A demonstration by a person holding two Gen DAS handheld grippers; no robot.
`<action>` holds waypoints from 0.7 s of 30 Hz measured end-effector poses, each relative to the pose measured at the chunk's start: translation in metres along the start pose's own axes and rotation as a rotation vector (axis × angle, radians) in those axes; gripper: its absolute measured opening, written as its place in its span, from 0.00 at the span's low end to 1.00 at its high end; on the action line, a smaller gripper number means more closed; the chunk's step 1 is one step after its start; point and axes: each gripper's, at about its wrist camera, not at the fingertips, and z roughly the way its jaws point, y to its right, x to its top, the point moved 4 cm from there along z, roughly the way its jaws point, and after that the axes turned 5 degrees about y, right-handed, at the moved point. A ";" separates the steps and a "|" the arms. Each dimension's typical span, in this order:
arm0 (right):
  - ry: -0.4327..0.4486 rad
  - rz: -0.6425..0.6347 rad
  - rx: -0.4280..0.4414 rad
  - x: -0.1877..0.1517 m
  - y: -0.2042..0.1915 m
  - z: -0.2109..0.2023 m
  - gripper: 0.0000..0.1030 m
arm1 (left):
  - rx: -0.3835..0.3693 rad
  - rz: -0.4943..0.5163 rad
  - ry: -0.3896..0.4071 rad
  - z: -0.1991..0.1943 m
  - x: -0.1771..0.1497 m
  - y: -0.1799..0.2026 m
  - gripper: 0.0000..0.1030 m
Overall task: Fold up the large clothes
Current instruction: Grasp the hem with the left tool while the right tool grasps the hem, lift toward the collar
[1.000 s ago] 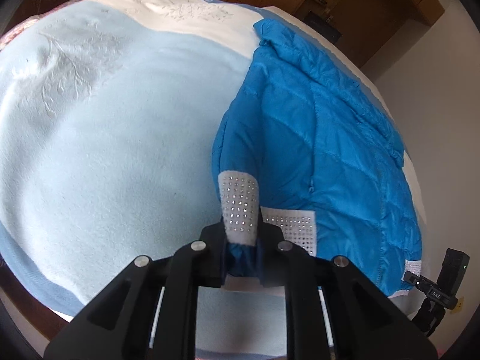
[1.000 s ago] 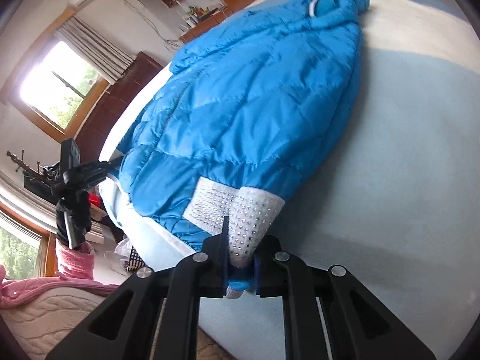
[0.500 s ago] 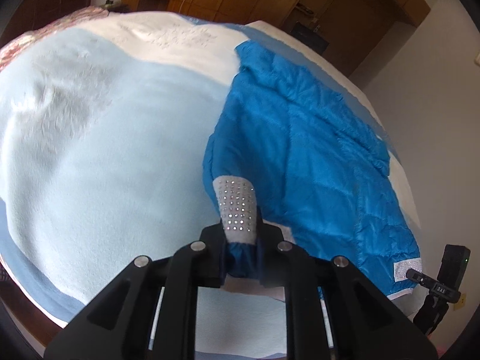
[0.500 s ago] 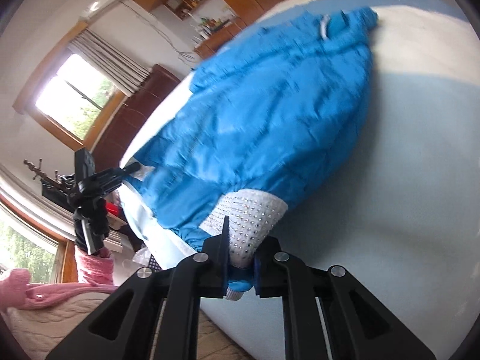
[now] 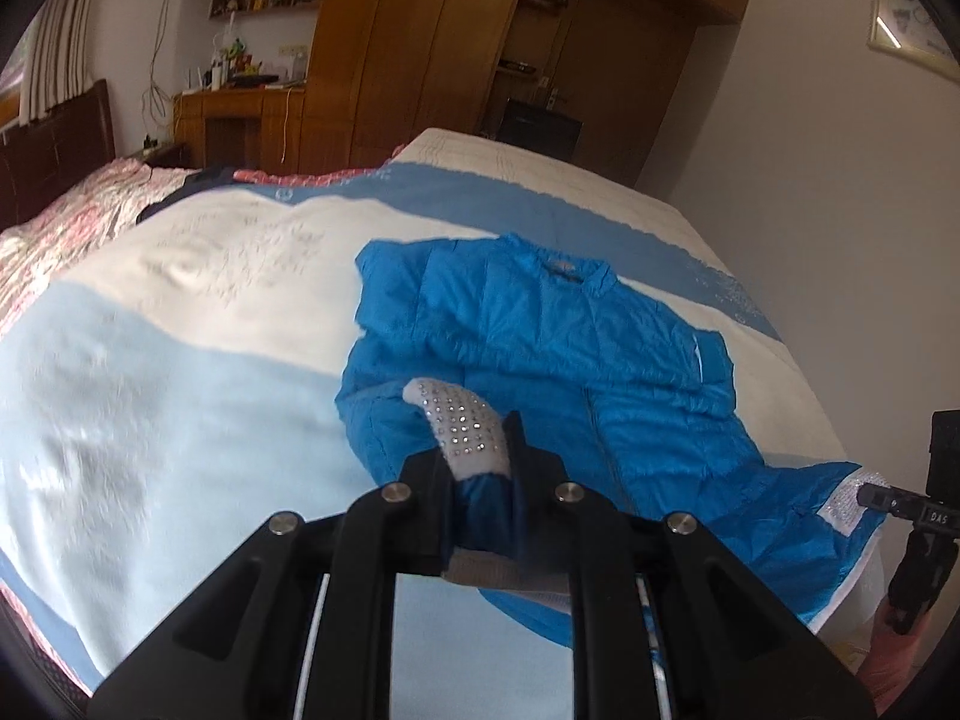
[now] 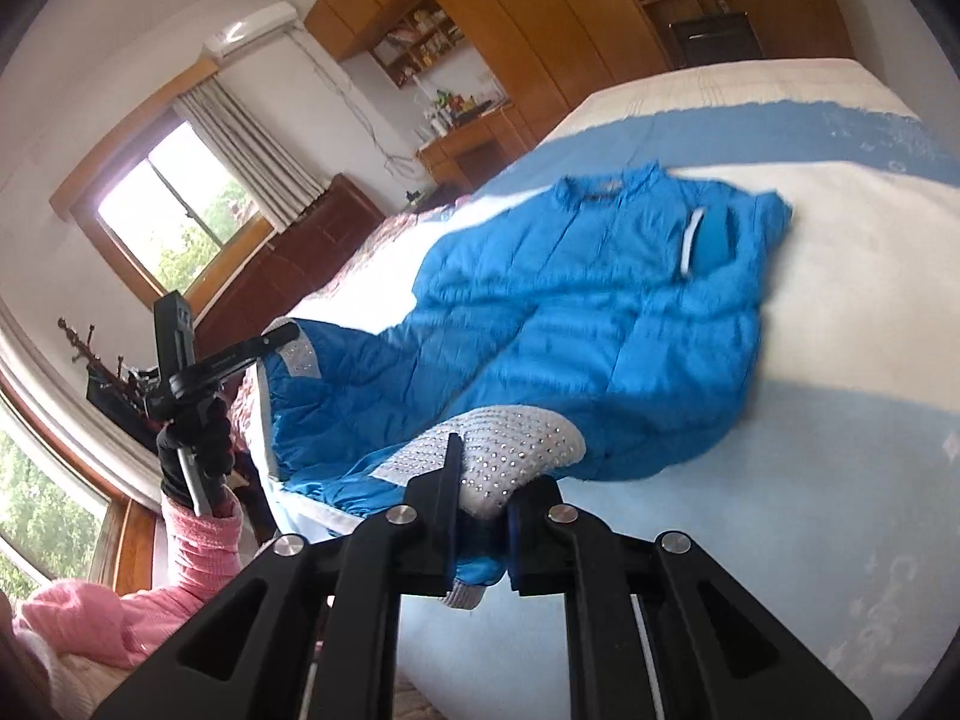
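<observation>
Blue jacket [image 5: 540,360] spread on bed [image 5: 180,360], both grippers clenched on studded hem, wardrobe [image 5: 420,42] behind

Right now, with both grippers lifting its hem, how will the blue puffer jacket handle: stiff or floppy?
Likely floppy: the blue puffer jacket sags between the left gripper and right gripper. Probably light, since a small pinch lifts it. Its smooth shell looks possibly slippery.

Wide bed [image 5: 180,396], covered by a blanket [image 5: 198,276] in bands of pale blue, cream and deeper blue. Spread across its far half, collar away: a blue quilted jacket [image 5: 540,348], lower edge lifted off the surface. Beyond the blanket, toward the dark headboard, a pink floral quilt [image 5: 72,210].
</observation>
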 end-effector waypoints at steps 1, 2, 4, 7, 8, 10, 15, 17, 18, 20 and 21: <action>0.007 -0.001 -0.003 0.007 0.001 -0.001 0.11 | -0.003 0.008 0.008 0.003 0.007 0.003 0.12; 0.011 -0.001 -0.005 0.013 0.003 -0.004 0.11 | -0.008 0.011 0.014 0.005 0.014 0.005 0.12; 0.019 0.007 -0.004 0.028 0.007 -0.003 0.11 | -0.023 0.011 0.025 0.012 0.027 0.007 0.12; 0.027 0.049 -0.005 0.057 0.017 0.005 0.11 | -0.031 0.001 0.039 0.024 0.046 0.004 0.12; 0.030 0.060 -0.007 0.065 0.020 0.006 0.11 | -0.036 -0.001 0.042 0.030 0.055 0.004 0.12; 0.032 0.090 -0.009 0.085 0.031 0.011 0.11 | -0.041 -0.011 0.046 0.040 0.070 0.002 0.12; 0.025 0.178 -0.008 0.127 0.063 0.033 0.11 | -0.065 -0.035 0.023 0.086 0.107 0.001 0.12; 0.020 0.209 -0.008 0.138 0.075 0.041 0.11 | -0.078 -0.050 0.010 0.106 0.117 0.000 0.12; 0.016 0.232 -0.007 0.146 0.084 0.049 0.11 | -0.086 -0.056 0.001 0.117 0.122 0.001 0.12; 0.009 0.263 0.000 0.155 0.097 0.059 0.11 | -0.099 -0.072 -0.015 0.139 0.130 0.000 0.12; 0.006 0.283 0.004 0.160 0.105 0.065 0.11 | -0.106 -0.078 -0.026 0.152 0.134 0.000 0.12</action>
